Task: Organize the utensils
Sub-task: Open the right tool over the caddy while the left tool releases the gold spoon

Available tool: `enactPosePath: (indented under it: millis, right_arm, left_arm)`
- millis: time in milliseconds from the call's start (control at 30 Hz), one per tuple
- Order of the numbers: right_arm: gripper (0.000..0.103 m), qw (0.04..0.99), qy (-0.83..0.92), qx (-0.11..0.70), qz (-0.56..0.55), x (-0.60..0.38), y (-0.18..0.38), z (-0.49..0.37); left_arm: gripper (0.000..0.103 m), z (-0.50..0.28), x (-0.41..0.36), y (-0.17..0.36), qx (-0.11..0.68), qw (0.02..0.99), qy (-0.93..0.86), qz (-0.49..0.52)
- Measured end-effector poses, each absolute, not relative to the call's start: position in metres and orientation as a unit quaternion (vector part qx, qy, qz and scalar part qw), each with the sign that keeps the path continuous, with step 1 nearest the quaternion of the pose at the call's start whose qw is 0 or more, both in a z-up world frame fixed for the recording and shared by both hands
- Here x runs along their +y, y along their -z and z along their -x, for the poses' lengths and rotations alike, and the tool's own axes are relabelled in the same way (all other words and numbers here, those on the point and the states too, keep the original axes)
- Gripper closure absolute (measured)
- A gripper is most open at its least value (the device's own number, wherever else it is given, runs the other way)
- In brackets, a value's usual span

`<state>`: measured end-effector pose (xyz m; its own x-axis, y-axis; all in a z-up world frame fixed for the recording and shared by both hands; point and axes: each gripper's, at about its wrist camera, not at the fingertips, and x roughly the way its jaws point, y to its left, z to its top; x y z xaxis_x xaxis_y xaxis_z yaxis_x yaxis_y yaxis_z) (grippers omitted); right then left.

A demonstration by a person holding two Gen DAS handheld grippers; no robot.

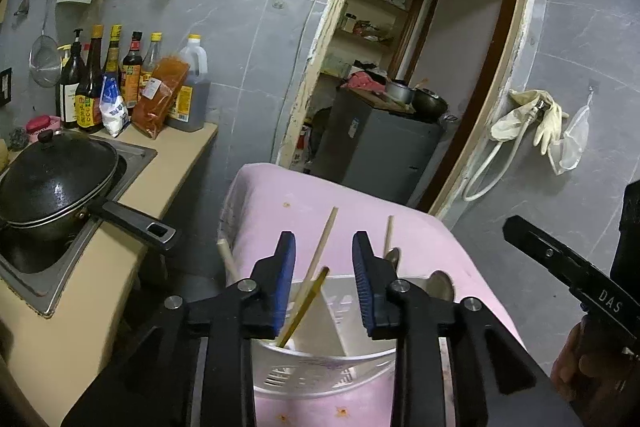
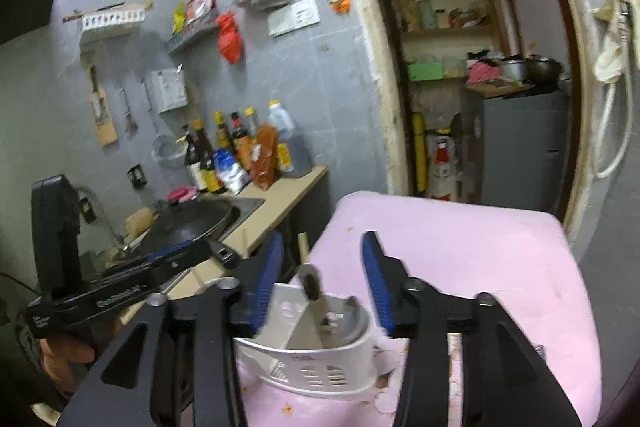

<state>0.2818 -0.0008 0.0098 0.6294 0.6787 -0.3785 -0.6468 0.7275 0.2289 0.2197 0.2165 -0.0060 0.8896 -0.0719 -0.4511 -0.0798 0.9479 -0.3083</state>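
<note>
A white utensil holder [image 1: 320, 367] stands on a pink cloth-covered table [image 1: 272, 203], low in both wrist views at about 6 o'clock. Seen from the left wrist, chopsticks [image 1: 310, 287] lean in its left compartment, tips pointing to 12 o'clock, and spoons [image 1: 440, 285] rise from the right side at about 2 o'clock of the holder. From the right wrist, a metal utensil [image 2: 314, 293] stands tilted in the holder, blurred.

The left gripper [image 1: 324, 279] hangs over the holder with its blue pads spread; the chopsticks pass between them, touching neither. The right gripper [image 2: 322, 283] also has its fingers apart, the metal utensil between them and loose.

At 9 o'clock of the table runs a counter [image 1: 180, 143] bearing a black lidded pan [image 1: 52, 179] and sauce bottles [image 1: 92, 83]. A doorway [image 1: 420, 67] opens at 12 o'clock.
</note>
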Motion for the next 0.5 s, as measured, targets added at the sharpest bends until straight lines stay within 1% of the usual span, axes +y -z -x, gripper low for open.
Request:
enactPosePath:
  millis: [33,67,100,133,167,200,233,267,300,367,500]
  right_arm:
    - [0.045,0.908,-0.356,0.218,-0.041,-0.008,-0.012,-0.28]
    - [0.039,0.914,-0.344,0.212,-0.044,-0.015,-0.013,-0.278]
    - [0.034,0.92,-0.33,0.207,-0.046,-0.021,-0.015,-0.277]
    - [0.024,0.924,-0.321,0.203,-0.048,-0.027,-0.017,-0.275]
    - [0.016,0.93,-0.307,0.194,-0.049,-0.035,-0.019,-0.273]
    - [0.013,0.935,-0.297,0.188,-0.049,-0.04,-0.021,-0.271]
    - [0.003,0.94,-0.284,0.181,-0.048,-0.048,-0.023,-0.269]
    - [0.0,0.945,-0.271,0.175,-0.047,-0.055,-0.024,-0.267]
    - [0.0,0.949,-0.262,0.171,-0.046,-0.06,-0.024,-0.266]
    - [0.0,0.955,-0.242,0.166,-0.042,-0.073,-0.025,-0.262]
    - [0.0,0.968,-0.196,0.154,-0.025,-0.098,-0.025,-0.254]
  left_arm:
    - [0.076,-0.22,0.214,0.004,0.235,0.959,0.0,0.159]
    - [0.07,-0.22,0.212,0.001,0.235,0.959,0.002,0.157]
    - [0.061,-0.22,0.209,-0.001,0.233,0.96,0.003,0.156]
    - [0.056,-0.219,0.205,-0.005,0.228,0.961,0.005,0.155]
    - [0.047,-0.218,0.202,-0.007,0.224,0.962,0.007,0.156]
    - [0.039,-0.216,0.197,-0.01,0.216,0.964,0.009,0.156]
    - [0.035,-0.214,0.192,-0.013,0.21,0.966,0.011,0.153]
    - [0.024,-0.214,0.187,-0.016,0.205,0.967,0.012,0.151]
    - [0.016,-0.213,0.181,-0.019,0.198,0.969,0.013,0.146]
    - [0.01,-0.211,0.169,-0.024,0.186,0.973,0.013,0.137]
    - [0.01,-0.212,0.141,-0.028,0.176,0.979,0.016,0.103]
